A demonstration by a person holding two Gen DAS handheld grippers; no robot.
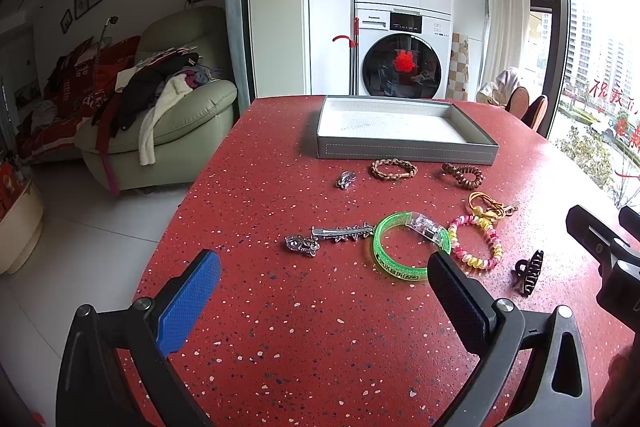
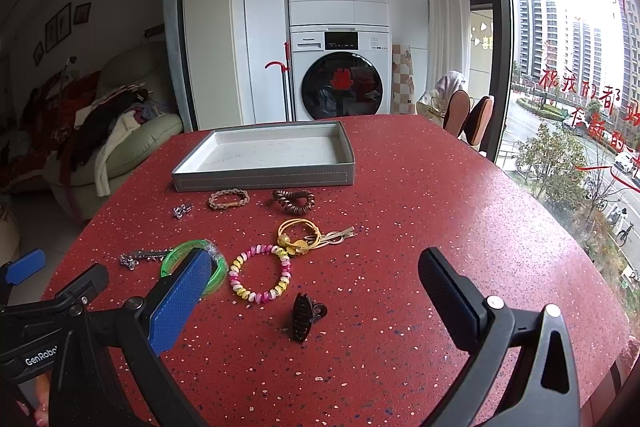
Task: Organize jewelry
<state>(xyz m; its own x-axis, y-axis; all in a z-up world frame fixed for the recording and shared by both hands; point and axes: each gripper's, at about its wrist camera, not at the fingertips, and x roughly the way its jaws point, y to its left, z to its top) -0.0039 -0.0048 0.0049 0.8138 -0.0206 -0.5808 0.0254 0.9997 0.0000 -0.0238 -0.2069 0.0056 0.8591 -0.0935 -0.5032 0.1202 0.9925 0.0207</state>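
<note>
A shallow grey tray (image 1: 404, 149) (image 2: 264, 181) with a white floor stands empty at the far side of the red table. In front of it lie a braided bracelet (image 1: 394, 169), a brown spiral hair tie (image 1: 463, 175), a small silver charm (image 1: 346, 179), a silver hair clip (image 1: 332, 235), a green bangle (image 1: 404, 247), a pink-yellow spiral tie (image 2: 260, 273), a yellow hair tie (image 2: 298, 233) and a dark claw clip (image 2: 305, 315). My left gripper (image 1: 324, 279) is open and empty, near the green bangle. My right gripper (image 2: 316, 279) is open and empty, above the claw clip.
The red speckled table (image 2: 440, 227) ends at a window on the right and drops to the floor on the left. A green armchair (image 1: 180, 115) piled with clothes stands to the left. Stacked washing machines (image 1: 404, 47) stand behind the table.
</note>
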